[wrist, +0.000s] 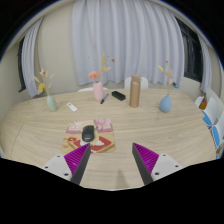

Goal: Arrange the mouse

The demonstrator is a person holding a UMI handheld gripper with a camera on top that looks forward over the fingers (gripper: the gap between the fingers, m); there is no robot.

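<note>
A dark mouse (88, 132) lies on a pink and red patterned mouse mat (89, 130) on the light wooden table (150, 125). My gripper (112, 160) hovers over the table with its fingers wide apart and nothing between them. The mouse is just ahead of the left finger (77, 159), a little beyond its tip. The right finger (146, 159) is over bare table.
At the back stand a green vase (51, 101), a pink vase with flowers (98, 92), a brown cylinder (135, 91) and a blue vase (166, 102). A black flat object (118, 96) and a small white object (71, 107) lie nearby. White and blue items (211, 118) sit at the right edge.
</note>
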